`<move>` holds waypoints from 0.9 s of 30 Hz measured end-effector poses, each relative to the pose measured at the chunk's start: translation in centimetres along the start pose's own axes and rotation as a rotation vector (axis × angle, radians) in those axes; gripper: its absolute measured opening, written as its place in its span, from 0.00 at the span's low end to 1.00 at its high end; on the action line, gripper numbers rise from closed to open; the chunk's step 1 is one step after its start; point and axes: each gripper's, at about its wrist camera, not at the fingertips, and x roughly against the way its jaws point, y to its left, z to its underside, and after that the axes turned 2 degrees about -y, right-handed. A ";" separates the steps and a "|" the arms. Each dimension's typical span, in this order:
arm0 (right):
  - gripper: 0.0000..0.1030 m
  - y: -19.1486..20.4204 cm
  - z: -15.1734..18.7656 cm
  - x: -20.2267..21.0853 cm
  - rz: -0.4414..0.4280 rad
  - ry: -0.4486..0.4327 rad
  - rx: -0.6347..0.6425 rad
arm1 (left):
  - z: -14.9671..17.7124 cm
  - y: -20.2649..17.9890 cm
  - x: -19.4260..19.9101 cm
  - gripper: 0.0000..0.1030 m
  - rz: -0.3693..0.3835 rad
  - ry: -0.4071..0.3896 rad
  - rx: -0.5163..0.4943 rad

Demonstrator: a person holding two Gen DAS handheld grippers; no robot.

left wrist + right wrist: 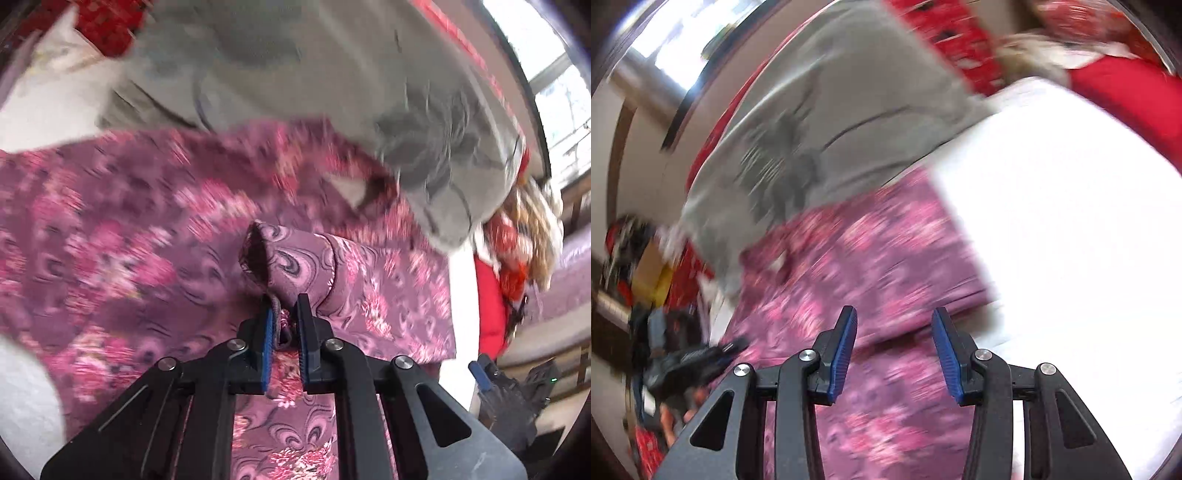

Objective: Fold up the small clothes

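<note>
Left gripper [285,317], black with blue ribbed pads, pinched tight on a bunched fold of the purple floral-print fabric garment [147,229], at 6 o'clock in the left wrist view. Cuffed sleeve end [275,254] of that garment, in a swirl pattern, standing up just beyond the fingertips toward 12 o'clock, its opening facing 9 o'clock. Rest of the garment spread flat across the middle of the view, reaching from 9 o'clock to about 4 o'clock, blurred by motion. Grey cloth with a dark printed figure [424,147] lying beyond it from 12 to 2 o'clock, its near edge overlapping the purple garment. White surface [44,107] showing bare at 10 o'clock and again at 4 o'clock. Red patterned fabric [107,22] at 11 o'clock, far back. Heap of red and tan items [517,236] at 3 o'clock, too blurred to name. Right gripper [480,369] just visible at 4 o'clock, low in the corner.

Right gripper [894,347] in its own view spread apart, nothing between the blue pads, hovering over the purple garment [868,258] at 6 o'clock. Garment running from 6 o'clock up to the centre, one straight edge meeting the white surface [1071,240] toward 3 o'clock. Grey cloth [831,129] beyond it toward 11 o'clock. Left gripper [701,360] a dark blur at 8 o'clock. Bright window [665,40] at 10 o'clock.
</note>
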 end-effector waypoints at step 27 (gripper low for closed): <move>0.39 2.8 -0.1 -2.7 -0.038 -0.046 0.144 | 0.9 3.6 3.3 0.33 -0.074 -0.092 -0.004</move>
